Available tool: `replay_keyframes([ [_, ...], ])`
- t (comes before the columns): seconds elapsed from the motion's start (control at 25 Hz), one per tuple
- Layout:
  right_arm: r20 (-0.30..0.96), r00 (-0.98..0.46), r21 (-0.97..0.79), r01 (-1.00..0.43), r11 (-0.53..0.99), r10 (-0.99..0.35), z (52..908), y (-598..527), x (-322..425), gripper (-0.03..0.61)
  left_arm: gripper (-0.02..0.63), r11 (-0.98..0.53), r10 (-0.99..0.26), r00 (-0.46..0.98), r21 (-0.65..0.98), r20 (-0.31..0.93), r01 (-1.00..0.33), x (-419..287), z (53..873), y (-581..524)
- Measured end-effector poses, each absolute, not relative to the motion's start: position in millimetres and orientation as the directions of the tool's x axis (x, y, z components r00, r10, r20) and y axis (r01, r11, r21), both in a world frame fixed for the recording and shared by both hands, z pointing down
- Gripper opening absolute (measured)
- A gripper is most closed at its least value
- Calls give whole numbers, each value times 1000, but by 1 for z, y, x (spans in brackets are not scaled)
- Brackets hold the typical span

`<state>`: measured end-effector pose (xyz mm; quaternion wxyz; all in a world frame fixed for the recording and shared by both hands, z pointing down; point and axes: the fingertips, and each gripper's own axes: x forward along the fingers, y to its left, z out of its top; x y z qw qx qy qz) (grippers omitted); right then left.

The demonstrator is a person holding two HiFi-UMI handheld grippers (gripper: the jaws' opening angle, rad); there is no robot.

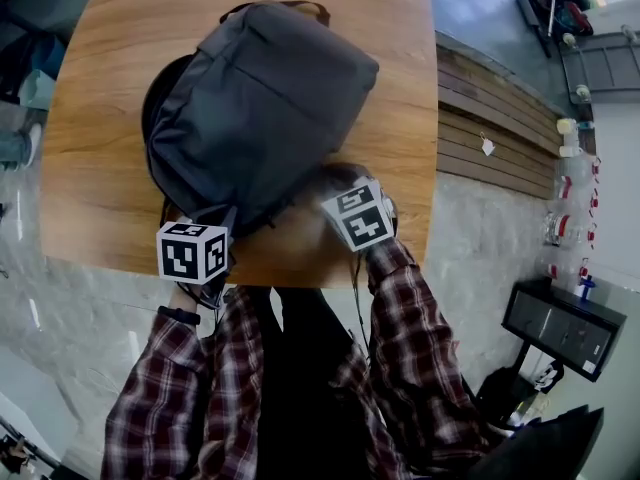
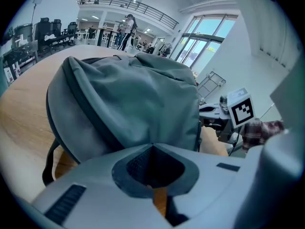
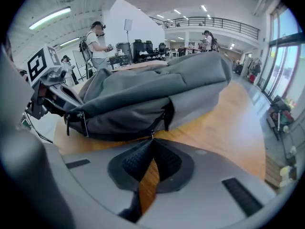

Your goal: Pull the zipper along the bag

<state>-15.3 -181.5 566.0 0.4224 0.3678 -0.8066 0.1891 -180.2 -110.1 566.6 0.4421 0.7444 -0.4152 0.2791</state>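
While left tool (image 2: 152,146) clamps the bag (image 1: 260,98), right tool (image 3: 152,140), closed on apparent zipper pull (image 3: 152,134) (barely visible), should draw smoothly along the track.

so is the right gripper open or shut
Shut: the right gripper has its jaw tips pinched on the small zipper pull at the backpack seam.

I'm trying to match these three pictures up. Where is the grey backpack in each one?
Head view: the backpack lies upper centre on the wooden table.
Left gripper view: the backpack fills the middle, close up.
Right gripper view: the backpack stretches across the middle, seen side-on.
Shared landmark: the wooden table under it, visible in all three.
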Motion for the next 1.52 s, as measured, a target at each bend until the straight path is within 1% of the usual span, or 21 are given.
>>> replay_keyframes([
  [0.16, 808, -395, -49, -785, 617, -438, 568, -183, -16, 11, 8, -269, -371, 501, 426, 782, -864, -179, 567, -111],
  [0.28, 792, -450, -149, -798, 584, -413, 564, -177, -19, 11, 8, -265, -352, 525, 456, 775, -850, -179, 562, -111],
  [0.44, 766, -482, -227, -821, 523, -424, 553, -158, -7, 26, 8, -285, -343, 564, 489, 751, -825, -176, 537, -105],
  [0.48, 759, -485, -240, -829, 505, -435, 548, -153, -3, 26, 8, -298, -355, 578, 497, 735, -815, -172, 526, -106],
  [0.56, 728, -498, -276, -842, 465, -471, 533, -147, 1, 26, 8, -336, -416, 587, 482, 694, -809, -164, 498, -115],
  [0.68, 645, -521, -316, -848, 426, -559, 489, -153, -5, 26, 8, -384, -562, 539, 380, 627, -842, -152, 446, -141],
  [0.8, 524, -521, -259, -851, 457, -674, 420, -169, -17, 25, 8, -420, -689, 535, 332, 490, -845, -134, 381, -162],
  [0.92, 378, -498, -172, -866, 469, -781, 342, -179, -24, 25, 8, -453, -767, 544, 314, 340, -834, -115, 316, -168],
  [1.08, 238, -496, -119, -868, 482, -835, 270, -164, -34, 11, 8, -488, -825, 525, 205, 209, -849, -99, 259, -158],
  [1.28, 146, -502, -65, -865, 498, -853, 237, -149, -38, 9, 8, -526, -817, 553, 180, 166, -831, -79, 239, -143],
  [1.52, 103, -532, -78, -847, 526, -841, 225, -141, -32, 9, 8, -515, -830, 539, 173, 145, -840, -81, 231, -140],
])
